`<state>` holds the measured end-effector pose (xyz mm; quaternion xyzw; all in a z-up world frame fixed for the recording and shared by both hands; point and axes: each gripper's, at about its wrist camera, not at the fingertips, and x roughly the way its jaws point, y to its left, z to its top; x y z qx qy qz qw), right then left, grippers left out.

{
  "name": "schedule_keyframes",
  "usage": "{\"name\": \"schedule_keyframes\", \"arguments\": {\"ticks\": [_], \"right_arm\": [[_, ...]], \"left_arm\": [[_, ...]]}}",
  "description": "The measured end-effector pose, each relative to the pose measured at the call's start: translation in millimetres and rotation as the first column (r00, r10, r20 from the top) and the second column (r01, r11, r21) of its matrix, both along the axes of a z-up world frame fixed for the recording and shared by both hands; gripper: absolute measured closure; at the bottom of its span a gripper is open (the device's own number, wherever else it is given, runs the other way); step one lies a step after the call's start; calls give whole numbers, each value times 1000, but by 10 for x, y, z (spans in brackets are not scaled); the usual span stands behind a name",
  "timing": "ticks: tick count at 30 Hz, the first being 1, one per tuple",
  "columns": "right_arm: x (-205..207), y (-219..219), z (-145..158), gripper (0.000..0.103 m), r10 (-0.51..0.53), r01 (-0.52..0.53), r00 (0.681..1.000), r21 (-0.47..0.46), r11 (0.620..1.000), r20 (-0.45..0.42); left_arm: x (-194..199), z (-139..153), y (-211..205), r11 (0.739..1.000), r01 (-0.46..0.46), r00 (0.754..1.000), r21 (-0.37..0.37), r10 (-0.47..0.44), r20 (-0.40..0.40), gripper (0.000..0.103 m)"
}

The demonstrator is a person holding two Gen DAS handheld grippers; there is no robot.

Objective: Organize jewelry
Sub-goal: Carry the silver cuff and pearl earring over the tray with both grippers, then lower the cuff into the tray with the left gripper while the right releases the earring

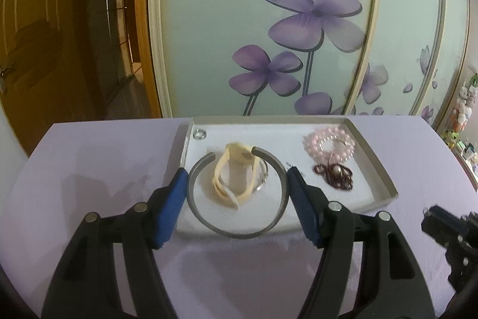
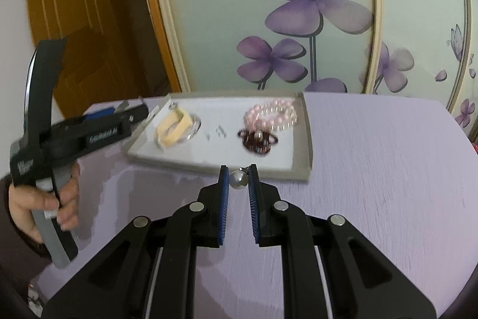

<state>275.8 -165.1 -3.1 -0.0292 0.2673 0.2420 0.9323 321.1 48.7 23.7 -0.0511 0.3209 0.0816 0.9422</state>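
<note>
Already most of the jewelry sits inside the shallow grey tray [image 1: 373,157] on the lavender table [image 1: 89,163]: a small ring [image 1: 199,134] in its far left corner, a cream strap-like piece [image 1: 236,169] at its middle, pink bead bracelets [image 1: 330,143] toward its far right corner, and a dark beaded piece [image 1: 336,174] just in front of those.

Two pieces look unfinished. The left gripper [image 1: 237,174] clasps an open silver bangle [image 1: 239,226] across its width, the blue pads pressing its two sides; the bangle hangs over the tray's near left part, encircling the cream piece as seen from the left wrist, and whether it already rests on the tray floor I cannot tell. The right gripper [image 2: 239,177] pinches a small silvery bead [image 2: 238,179] with a tiny fitting on top, held just short of the tray's near edge.

By my reckoning the job is near its end: both held pieces need setting down and releasing inside the tray.
</note>
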Motion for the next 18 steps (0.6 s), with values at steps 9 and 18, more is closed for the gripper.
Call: {"name": "schedule_keyframes", "arguments": {"ticks": [9,18], "right_arm": [[559,271,99,89,-10,9,1000,30,1000,26],[1042,493,-114,89,-20,21,1000,19,1000,-13]], "left_arm": [[377,3,61,1000,19,1000,19,-19,18,36],[665,-148,199,1000,7,1000,-8,-7,-11,36]]}}
